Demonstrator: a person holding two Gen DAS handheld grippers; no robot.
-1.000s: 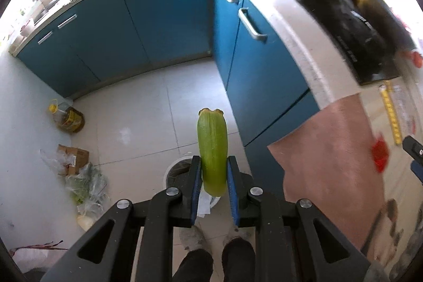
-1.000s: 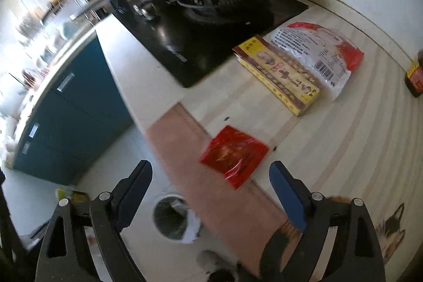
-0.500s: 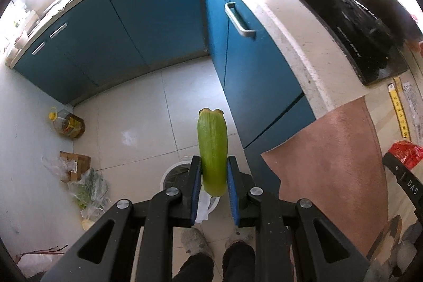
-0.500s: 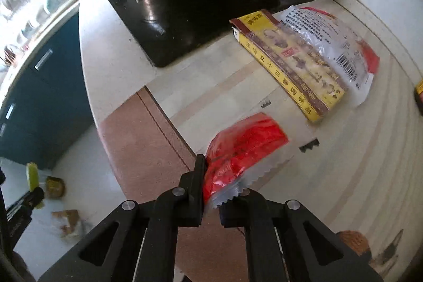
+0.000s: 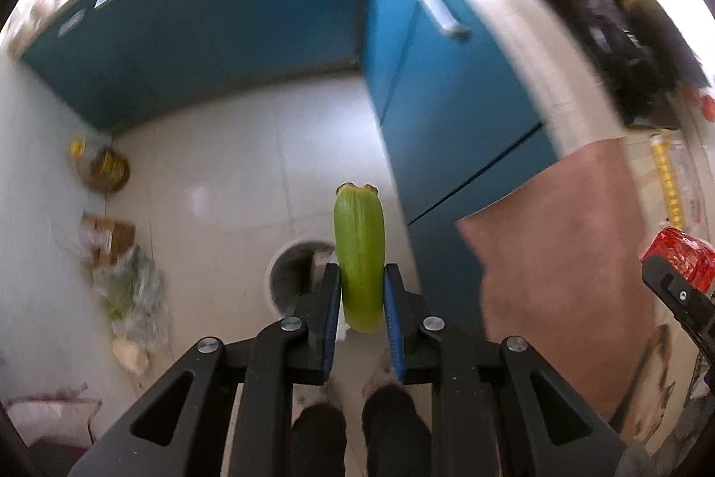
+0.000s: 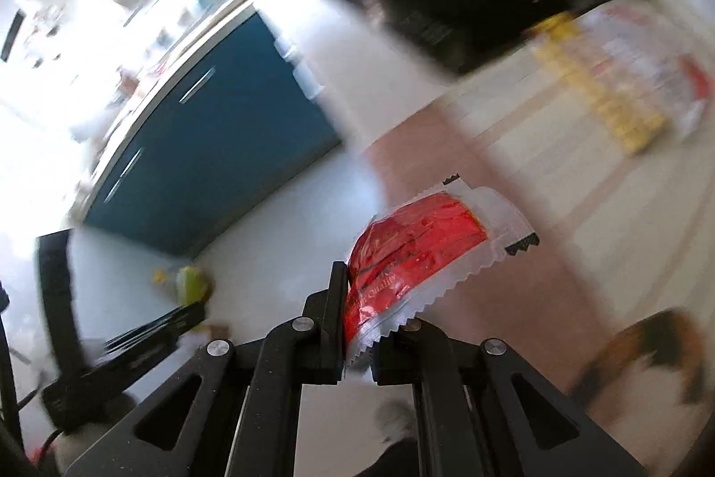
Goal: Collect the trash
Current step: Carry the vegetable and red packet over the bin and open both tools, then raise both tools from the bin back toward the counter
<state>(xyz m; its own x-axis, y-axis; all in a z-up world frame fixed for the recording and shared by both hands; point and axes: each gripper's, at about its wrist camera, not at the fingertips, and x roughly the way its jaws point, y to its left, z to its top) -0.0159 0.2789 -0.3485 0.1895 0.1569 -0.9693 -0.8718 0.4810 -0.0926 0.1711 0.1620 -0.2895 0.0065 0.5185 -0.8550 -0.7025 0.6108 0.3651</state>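
Note:
My left gripper (image 5: pixel 360 293) is shut on a green vegetable peel (image 5: pixel 359 253) and holds it upright above the floor. Just behind and below it stands a round white trash bin (image 5: pixel 290 271) with a dark inside. My right gripper (image 6: pixel 357 325) is shut on a red snack wrapper (image 6: pixel 415 249) with clear serrated edges, lifted off the counter and held over the counter's edge. The wrapper and the right gripper also show at the right edge of the left wrist view (image 5: pixel 681 262). The left gripper with the peel shows blurred in the right wrist view (image 6: pixel 192 284).
Blue cabinets (image 5: pixel 447 83) line the floor at the back and right. A pink mat (image 5: pixel 558 231) lies on the counter edge. A yellow box (image 6: pixel 599 92) and a clear packet (image 6: pixel 661 65) lie on the counter. Bags and a box (image 5: pixel 111 253) sit by the left wall.
My right gripper has lifted the red wrapper off the counter and swung left toward the counter's edge. My left gripper still holds the peel over the bin, shifted slightly.

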